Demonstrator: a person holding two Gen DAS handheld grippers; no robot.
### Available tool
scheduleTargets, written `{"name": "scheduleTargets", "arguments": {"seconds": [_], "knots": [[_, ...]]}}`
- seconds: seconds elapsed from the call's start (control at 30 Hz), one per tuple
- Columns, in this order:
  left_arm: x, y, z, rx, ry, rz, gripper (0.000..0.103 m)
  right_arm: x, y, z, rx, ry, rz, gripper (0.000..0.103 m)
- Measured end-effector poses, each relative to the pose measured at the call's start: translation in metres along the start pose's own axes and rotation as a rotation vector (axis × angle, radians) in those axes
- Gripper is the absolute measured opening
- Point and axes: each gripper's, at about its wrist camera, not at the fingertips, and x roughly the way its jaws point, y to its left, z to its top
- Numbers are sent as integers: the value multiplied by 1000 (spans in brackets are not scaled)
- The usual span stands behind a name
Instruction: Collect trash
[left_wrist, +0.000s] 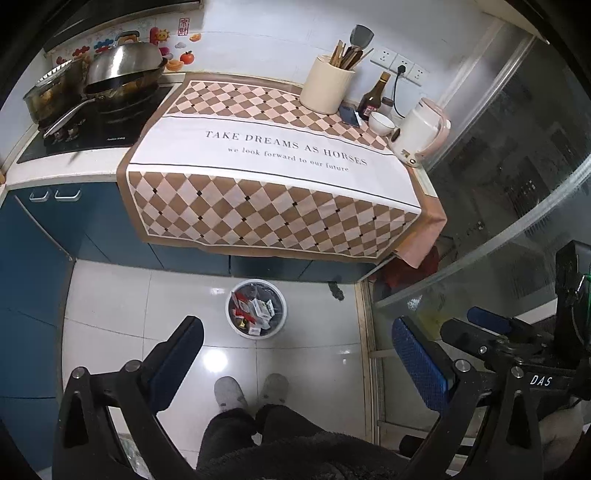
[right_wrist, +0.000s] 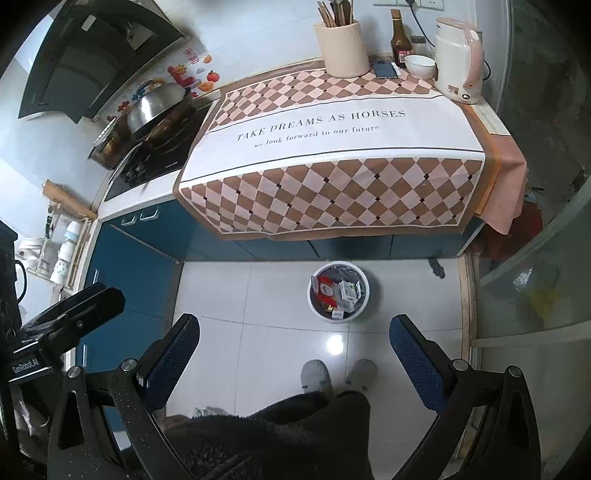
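The right gripper (right_wrist: 295, 354) is held high above the tiled floor (right_wrist: 258, 295), its jaws spread wide with nothing between them. Beyond it, a white trash bin (right_wrist: 360, 306) is seen on the floor just before the blue cabinets, filled with what appear to be wrappers and small cartons (right_wrist: 338, 291). The bench (right_wrist: 162, 192) above is draped with a checkered cloth (right_wrist: 332, 166); a kettle (right_wrist: 458, 62) and utensil holder (right_wrist: 341, 48) are set at its back. The left gripper (right_wrist: 70, 317) is partly seen at the left edge.

Left gripper (left_wrist: 299, 354) and right gripper (right_wrist: 295, 354): black frames, silver screws, 2 blue dimpled pads each. The person wears grey slippers (left_wrist: 231, 393) and dark fleece trousers (right_wrist: 295, 424).
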Motion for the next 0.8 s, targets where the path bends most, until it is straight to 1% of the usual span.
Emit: {"name": "scheduleTargets", "arguments": {"seconds": [0.27, 0.57, 0.8], "knots": [[-2, -6, -7, -9, 7, -9, 103, -5, -7, 0, -21, 22, 29, 103], [7, -7, -9, -31, 44, -19, 103, -3, -6, 1, -20, 25, 29, 103], [10, -4, -8, -38, 55, -19, 103, -2, -2, 2, -23, 35, 32, 103]]}}
